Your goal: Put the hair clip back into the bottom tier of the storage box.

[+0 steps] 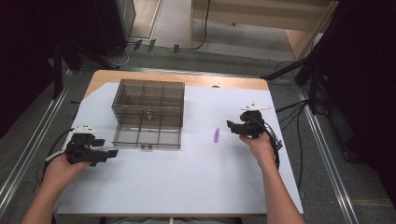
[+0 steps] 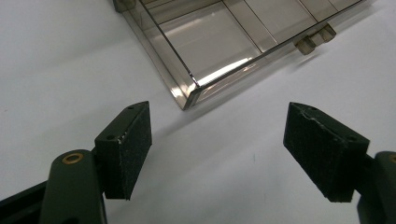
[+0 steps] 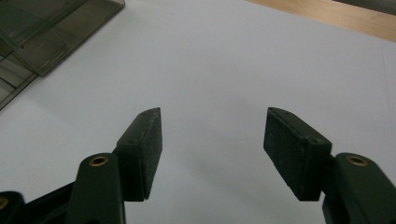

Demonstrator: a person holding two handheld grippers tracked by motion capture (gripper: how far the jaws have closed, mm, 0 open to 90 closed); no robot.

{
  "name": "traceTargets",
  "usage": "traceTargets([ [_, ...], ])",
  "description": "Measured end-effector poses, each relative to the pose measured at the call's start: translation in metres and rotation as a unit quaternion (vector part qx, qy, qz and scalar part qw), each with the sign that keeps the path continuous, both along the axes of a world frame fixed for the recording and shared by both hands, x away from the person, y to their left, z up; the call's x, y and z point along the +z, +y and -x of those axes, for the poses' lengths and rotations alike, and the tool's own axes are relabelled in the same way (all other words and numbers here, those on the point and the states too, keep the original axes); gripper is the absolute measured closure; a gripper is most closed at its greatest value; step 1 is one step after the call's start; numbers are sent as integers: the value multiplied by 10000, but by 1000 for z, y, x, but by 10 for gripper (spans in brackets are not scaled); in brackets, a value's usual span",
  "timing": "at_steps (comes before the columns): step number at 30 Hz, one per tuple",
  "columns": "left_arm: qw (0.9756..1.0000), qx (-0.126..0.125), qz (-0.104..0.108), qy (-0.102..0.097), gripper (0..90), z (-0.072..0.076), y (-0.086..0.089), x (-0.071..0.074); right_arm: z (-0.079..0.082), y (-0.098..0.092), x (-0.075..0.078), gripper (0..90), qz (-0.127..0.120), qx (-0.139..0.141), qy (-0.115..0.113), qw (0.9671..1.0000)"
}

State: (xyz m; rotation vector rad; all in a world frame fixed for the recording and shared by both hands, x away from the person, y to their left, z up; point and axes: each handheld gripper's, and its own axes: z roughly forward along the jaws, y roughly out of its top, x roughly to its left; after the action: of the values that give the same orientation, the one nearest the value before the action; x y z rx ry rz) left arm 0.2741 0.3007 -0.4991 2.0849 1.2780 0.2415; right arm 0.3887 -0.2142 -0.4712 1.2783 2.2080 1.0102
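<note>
A clear smoky plastic compartment box [image 1: 148, 113] lies open on the white sheet, its lid folded back; its near corner [image 2: 189, 91] shows just beyond my left gripper. A small purple object [image 1: 216, 135] lies on the sheet to the right of the box. My left gripper [image 1: 110, 154] rests near the box's front left corner, jaws wide apart with nothing between them [image 2: 217, 149]. My right gripper [image 1: 230, 125] hovers just right of the purple object, pointing toward the box. Its jaws [image 3: 212, 149] stand open over bare sheet, with the box [image 3: 44, 39] at the upper left.
The white sheet [image 1: 187, 182] covers most of a wooden table [image 1: 196, 79], whose bare strip shows at the far edge. Cables [image 1: 299, 140] trail off the right side. Dark stands and floor rails surround the table.
</note>
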Motion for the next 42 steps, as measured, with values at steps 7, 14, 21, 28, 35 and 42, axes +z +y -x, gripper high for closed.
traceTargets([
  [7,10000,26,1,-12,243,0,0,0,1,-1,2,458,16,-81,36,10000],
  [14,10000,24,-8,-6,244,0,0,0,2,-1,1,520,-48,-170,57,9998],
  [21,10000,17,-11,-5,243,0,0,0,0,-2,3,536,-75,-111,152,9998],
  [28,10000,26,-15,-3,243,0,0,0,-1,0,11,532,-130,-153,315,9993],
  [35,10000,14,-13,-1,243,0,0,0,0,2,13,505,-93,-85,420,9990],
  [42,10000,16,-7,3,243,0,0,0,1,5,11,528,156,63,438,9989],
])
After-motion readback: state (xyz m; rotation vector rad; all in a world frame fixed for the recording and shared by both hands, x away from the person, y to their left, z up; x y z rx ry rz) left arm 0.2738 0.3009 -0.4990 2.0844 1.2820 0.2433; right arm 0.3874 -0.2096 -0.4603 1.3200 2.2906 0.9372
